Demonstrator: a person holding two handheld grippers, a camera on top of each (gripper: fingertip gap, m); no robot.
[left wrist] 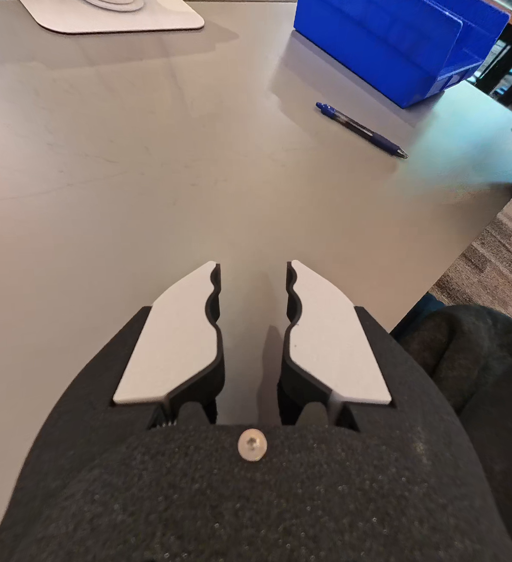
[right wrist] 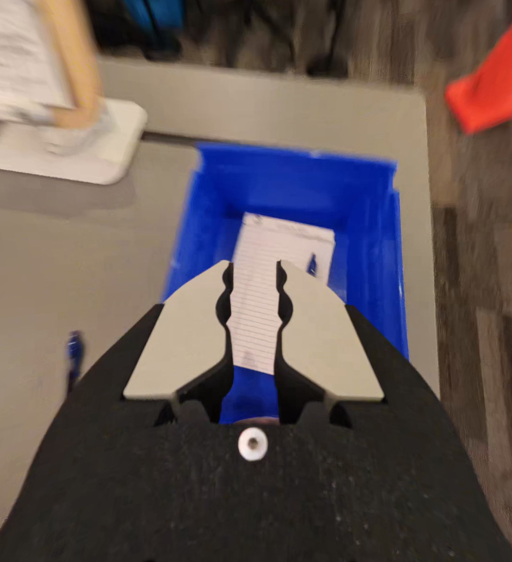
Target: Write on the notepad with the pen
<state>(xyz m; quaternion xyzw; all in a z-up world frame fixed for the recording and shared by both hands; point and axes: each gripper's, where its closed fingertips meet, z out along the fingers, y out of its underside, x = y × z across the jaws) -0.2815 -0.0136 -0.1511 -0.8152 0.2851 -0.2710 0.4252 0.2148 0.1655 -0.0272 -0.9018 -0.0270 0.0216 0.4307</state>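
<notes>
A blue pen (left wrist: 361, 129) lies on the grey table (left wrist: 127, 182), to the right of and beyond my left gripper (left wrist: 253, 267), which is open and empty just above the table. In the blurred right wrist view the white lined notepad (right wrist: 282, 243) lies flat inside a blue bin (right wrist: 370, 213). My right gripper (right wrist: 254, 266) is open and empty, held above the bin with the notepad between its fingers. The pen's end shows at the left in that view (right wrist: 73, 349). A small blue mark or object (right wrist: 312, 264) sits on the pad; I cannot tell what it is.
The blue bin (left wrist: 401, 45) stands at the back right of the table. A white stand base (left wrist: 121, 15) is at the back left, also in the right wrist view (right wrist: 66, 152). The table's right edge (left wrist: 461, 258) drops to carpet. A red object (right wrist: 498, 85) is off the table. The grippers' ends are close to 55 centimeters from one another. Left tips and right tips are each some 30 centimeters from the blue pen (left wrist: 361, 129).
</notes>
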